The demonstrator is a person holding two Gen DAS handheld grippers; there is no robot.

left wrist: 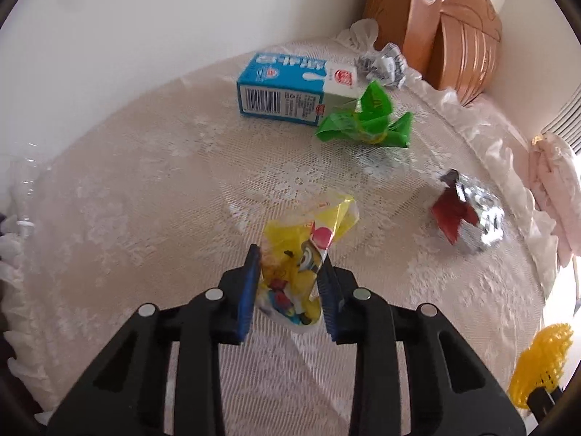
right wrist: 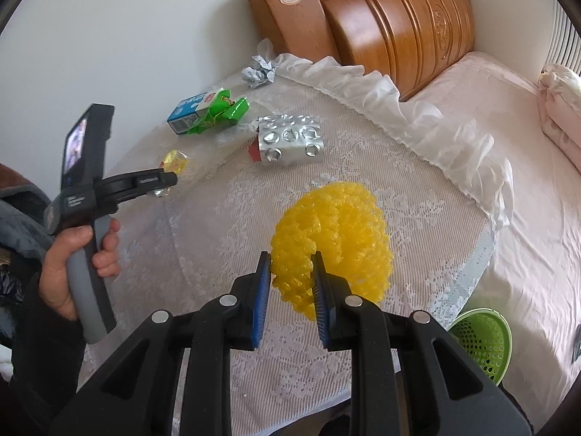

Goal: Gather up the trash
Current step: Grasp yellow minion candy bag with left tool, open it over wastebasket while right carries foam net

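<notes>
My left gripper (left wrist: 289, 256) is shut on a yellow cartoon snack wrapper (left wrist: 305, 247) and holds it over the lace-covered table (left wrist: 145, 218). The left gripper also shows in the right wrist view (right wrist: 170, 178) with the wrapper (right wrist: 174, 160) at its tip. My right gripper (right wrist: 291, 259) is shut on a yellow foam net (right wrist: 337, 239) just above the table (right wrist: 399, 189); the net also shows in the left wrist view (left wrist: 544, 363). On the table lie a blue milk carton (left wrist: 287, 87), a green wrapper (left wrist: 366, 120), a silver and red blister pack (left wrist: 468, 214) and a crumpled foil wad (left wrist: 385, 63).
A green mesh waste basket (right wrist: 483, 341) stands on the floor at the right, below the table edge, between the table and a pink bed (right wrist: 526, 181). A wooden headboard (right wrist: 381, 18) is behind. A white wall runs along the table's far side.
</notes>
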